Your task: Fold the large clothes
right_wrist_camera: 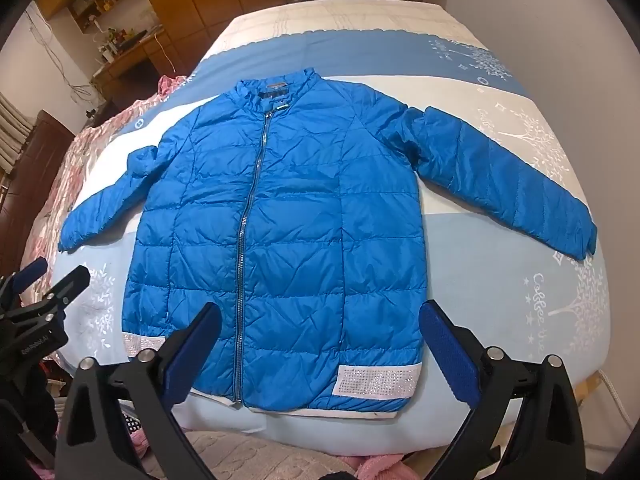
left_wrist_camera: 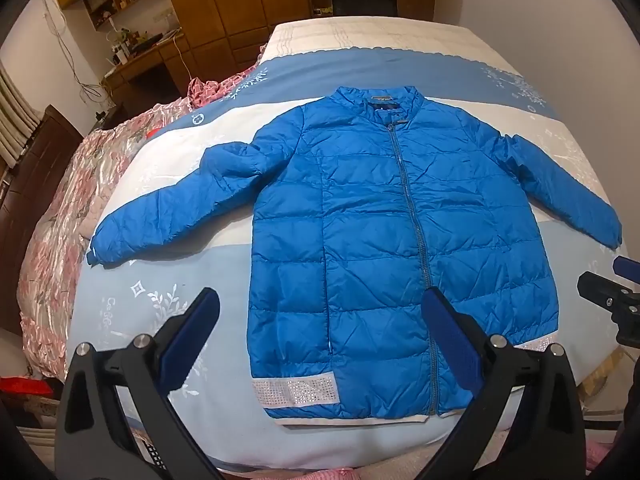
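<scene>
A blue quilted jacket (left_wrist_camera: 380, 248) (right_wrist_camera: 280, 232) lies flat and zipped on the bed, collar far, both sleeves spread outward, sparkly white bands at the hem. My left gripper (left_wrist_camera: 320, 304) hovers open above the hem's left half, nothing between its fingers. My right gripper (right_wrist_camera: 320, 316) is open too, hanging over the hem's right half. In the left wrist view the right gripper (left_wrist_camera: 616, 296) shows at the right edge. The left gripper (right_wrist_camera: 44, 280) shows at the left edge of the right wrist view.
The bed (left_wrist_camera: 400, 68) has a blue and white printed cover. A pink floral quilt (left_wrist_camera: 64, 240) is bunched along its left side. A wooden wardrobe (left_wrist_camera: 240, 0) and a cluttered desk (left_wrist_camera: 140, 56) stand beyond. A wall (right_wrist_camera: 560, 20) borders the right.
</scene>
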A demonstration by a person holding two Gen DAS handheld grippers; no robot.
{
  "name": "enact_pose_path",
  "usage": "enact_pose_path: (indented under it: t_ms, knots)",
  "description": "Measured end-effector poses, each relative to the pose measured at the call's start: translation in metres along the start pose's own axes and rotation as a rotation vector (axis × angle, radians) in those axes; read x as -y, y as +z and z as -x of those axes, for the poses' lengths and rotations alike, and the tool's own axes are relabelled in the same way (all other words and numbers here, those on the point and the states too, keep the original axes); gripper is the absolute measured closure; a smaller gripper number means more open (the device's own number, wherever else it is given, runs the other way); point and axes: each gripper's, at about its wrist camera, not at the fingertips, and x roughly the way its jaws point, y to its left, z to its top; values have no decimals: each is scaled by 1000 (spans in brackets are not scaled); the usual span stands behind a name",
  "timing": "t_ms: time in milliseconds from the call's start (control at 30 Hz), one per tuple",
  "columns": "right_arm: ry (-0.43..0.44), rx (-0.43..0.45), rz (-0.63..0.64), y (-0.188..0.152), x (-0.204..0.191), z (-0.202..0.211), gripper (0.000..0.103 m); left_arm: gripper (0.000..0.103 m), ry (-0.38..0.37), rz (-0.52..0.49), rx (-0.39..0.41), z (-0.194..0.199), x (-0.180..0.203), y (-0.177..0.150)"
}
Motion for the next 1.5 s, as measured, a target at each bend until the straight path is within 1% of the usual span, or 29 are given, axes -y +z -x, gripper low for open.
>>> enact_pose_path:
  t_ms: [1500]
  knots:
    - [1,6,1,0,0,0,4,3,3,0,6,2,0,3]
